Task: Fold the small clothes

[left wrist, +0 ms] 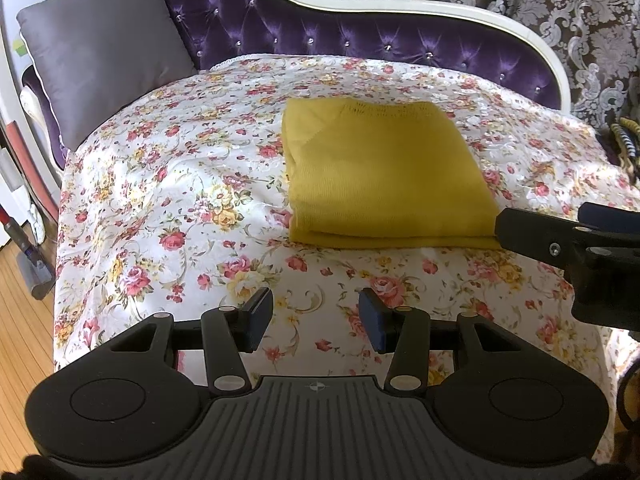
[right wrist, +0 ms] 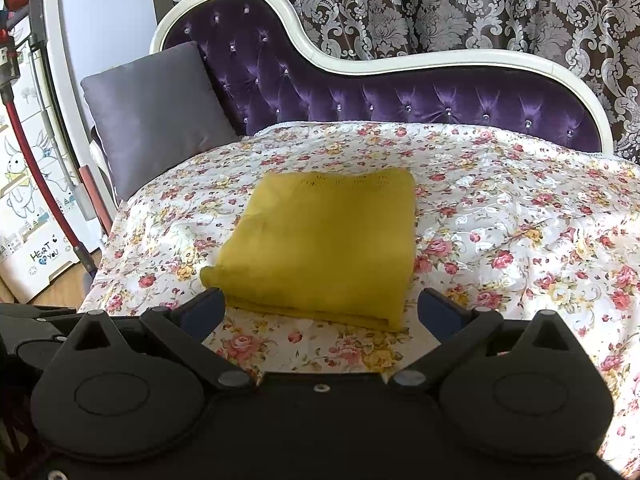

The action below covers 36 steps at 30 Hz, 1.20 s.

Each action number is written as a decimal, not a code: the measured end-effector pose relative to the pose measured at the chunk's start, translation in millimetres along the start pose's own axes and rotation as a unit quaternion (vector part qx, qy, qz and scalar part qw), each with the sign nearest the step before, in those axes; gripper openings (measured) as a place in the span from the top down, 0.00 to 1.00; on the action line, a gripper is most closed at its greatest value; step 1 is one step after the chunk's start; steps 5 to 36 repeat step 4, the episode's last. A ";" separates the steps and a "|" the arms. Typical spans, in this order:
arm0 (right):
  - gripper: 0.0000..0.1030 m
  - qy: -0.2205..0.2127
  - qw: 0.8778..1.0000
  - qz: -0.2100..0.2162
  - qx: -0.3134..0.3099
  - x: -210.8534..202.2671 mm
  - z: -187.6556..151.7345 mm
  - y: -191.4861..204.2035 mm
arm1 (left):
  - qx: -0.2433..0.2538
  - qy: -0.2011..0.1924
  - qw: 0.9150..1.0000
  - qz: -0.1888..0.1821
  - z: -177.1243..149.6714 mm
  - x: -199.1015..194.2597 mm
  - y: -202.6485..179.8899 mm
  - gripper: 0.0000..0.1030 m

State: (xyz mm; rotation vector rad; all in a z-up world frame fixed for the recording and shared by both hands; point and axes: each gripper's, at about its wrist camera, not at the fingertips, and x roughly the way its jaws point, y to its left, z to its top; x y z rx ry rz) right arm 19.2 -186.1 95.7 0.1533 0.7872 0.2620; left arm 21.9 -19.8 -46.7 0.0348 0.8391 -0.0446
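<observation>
A mustard-yellow knit garment [left wrist: 380,176] lies folded into a flat rectangle on the floral cover [left wrist: 180,184] of a chaise; it also shows in the right wrist view [right wrist: 324,244]. My left gripper [left wrist: 316,320] is open and empty, above the cover, near and left of the garment's front edge. My right gripper [right wrist: 322,312] is open and empty, its jaws spread wide just in front of the garment's near edge. The right gripper's finger [left wrist: 536,232] shows in the left wrist view at the garment's right front corner.
A grey cushion [right wrist: 156,116] leans at the left end against the purple tufted backrest [right wrist: 400,100] with its white frame. A patterned curtain [right wrist: 440,4] hangs behind. A vacuum [left wrist: 28,248] and wooden floor [left wrist: 20,320] lie left of the chaise.
</observation>
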 end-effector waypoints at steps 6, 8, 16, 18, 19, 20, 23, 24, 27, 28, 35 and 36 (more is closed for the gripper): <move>0.01 0.003 1.000 0.002 0.000 1.5 0.3 0.0 | 0.000 0.002 1.000 -0.001 0.0 0.6 -0.7 0.55; 0.01 0.003 1.000 0.002 0.000 1.5 0.3 0.0 | 0.000 0.002 1.000 -0.001 0.0 0.6 -0.7 0.55; 0.01 0.003 1.000 0.002 0.000 1.5 0.3 0.0 | 0.000 0.002 1.000 -0.001 0.0 0.6 -0.7 0.55; 0.01 0.003 1.000 0.002 0.000 1.5 0.3 0.0 | 0.000 0.002 1.000 -0.001 0.0 0.6 -0.7 0.55; 0.01 0.003 1.000 0.002 0.000 1.5 0.3 0.0 | 0.000 0.002 1.000 -0.001 0.0 0.6 -0.7 0.55; 0.01 0.003 1.000 0.002 0.000 1.5 0.3 0.0 | 0.000 0.002 1.000 -0.001 0.0 0.6 -0.7 0.55; 0.01 0.003 1.000 0.002 0.000 1.5 0.3 0.0 | 0.000 0.002 1.000 -0.001 0.0 0.6 -0.7 0.55; 0.01 0.003 1.000 0.002 0.000 1.5 0.3 0.0 | 0.000 0.002 1.000 -0.001 0.0 0.6 -0.7 0.55; 0.01 0.003 1.000 0.002 0.000 1.5 0.3 0.0 | 0.000 0.002 1.000 -0.001 0.0 0.6 -0.7 0.55; 0.01 0.003 1.000 0.002 0.000 1.5 0.3 0.0 | 0.000 0.002 1.000 -0.001 0.0 0.6 -0.7 0.55; 0.01 0.003 1.000 0.002 0.000 1.5 0.3 0.0 | 0.000 0.002 1.000 -0.001 0.0 0.6 -0.7 0.55; 0.01 0.003 1.000 0.002 0.000 1.5 0.3 0.0 | 0.000 0.002 1.000 -0.001 0.0 0.6 -0.7 0.55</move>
